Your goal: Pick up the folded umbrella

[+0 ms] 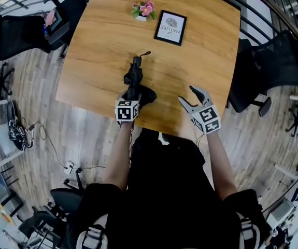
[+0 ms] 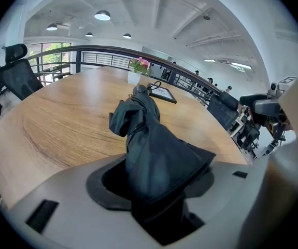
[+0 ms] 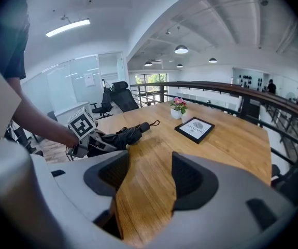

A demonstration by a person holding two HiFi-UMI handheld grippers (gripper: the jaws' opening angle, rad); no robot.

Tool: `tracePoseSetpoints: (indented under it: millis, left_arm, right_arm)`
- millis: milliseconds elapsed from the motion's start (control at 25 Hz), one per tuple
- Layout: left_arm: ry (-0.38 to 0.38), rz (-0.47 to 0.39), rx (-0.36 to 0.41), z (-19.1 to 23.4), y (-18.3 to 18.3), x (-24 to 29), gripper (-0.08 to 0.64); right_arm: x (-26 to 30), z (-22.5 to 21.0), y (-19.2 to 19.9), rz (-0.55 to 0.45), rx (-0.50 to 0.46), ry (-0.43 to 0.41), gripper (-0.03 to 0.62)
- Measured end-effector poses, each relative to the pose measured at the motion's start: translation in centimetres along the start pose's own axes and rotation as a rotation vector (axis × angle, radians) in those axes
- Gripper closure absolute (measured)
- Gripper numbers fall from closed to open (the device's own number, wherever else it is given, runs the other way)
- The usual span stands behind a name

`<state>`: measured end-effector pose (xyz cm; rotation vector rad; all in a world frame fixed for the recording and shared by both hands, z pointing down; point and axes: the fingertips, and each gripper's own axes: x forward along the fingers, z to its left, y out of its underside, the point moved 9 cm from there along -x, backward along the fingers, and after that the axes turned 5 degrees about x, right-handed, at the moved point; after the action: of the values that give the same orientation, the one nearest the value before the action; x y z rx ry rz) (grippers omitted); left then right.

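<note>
Head view: right tongs (image 1: 186, 93) aslant, empty

Well beyond the right tongs (image 1: 186, 94) on the desk (image 1: 97, 45) lies a framed picture (image 1: 170, 27), a flower pot (image 1: 143, 9) just beside it.

Only legible wording: "NATURE" in caps, w/ a smaller line above it, approx. "OF", on a black-framed print (image 1: 170, 27) lying flat nr the far edge of the wooden table (image 1: 102, 51), just right of a small flower pot (image 1: 143, 10). A round emblem tops the words, too small to make out. Square b/w marker codes show on the cubes of the left gripper (image 1: 135, 91) and right gripper (image 1: 185, 93).
</note>
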<state>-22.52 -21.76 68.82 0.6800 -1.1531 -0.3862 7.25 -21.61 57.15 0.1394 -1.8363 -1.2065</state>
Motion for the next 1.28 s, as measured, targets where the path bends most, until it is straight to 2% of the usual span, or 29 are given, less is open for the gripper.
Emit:
tracePoseSetpoints:
  millis: [320, 880, 1280]
  left_arm:
    - [-0.011, -0.045, 0.008, -1.6, -1.0, -1.9, 0.311]
    - [-0.029, -0.117, 0.079, -7.1, -2.6, -6.2, 0.311]
    - [-0.082, -0.178, 0.122, -11.2, -3.1, -9.3, 0.311]
  right_arm:
    - [-1.5, -0.3, -0.4, -0.021, -0.014, -0.016, 0.316]
    - [-4.9, -1.2, 0.6, -0.07, -0.009, -0.026, 0.324]
    - [-7.5, -2.4, 1.6, -0.128, -0.016, -0.044, 0.333]
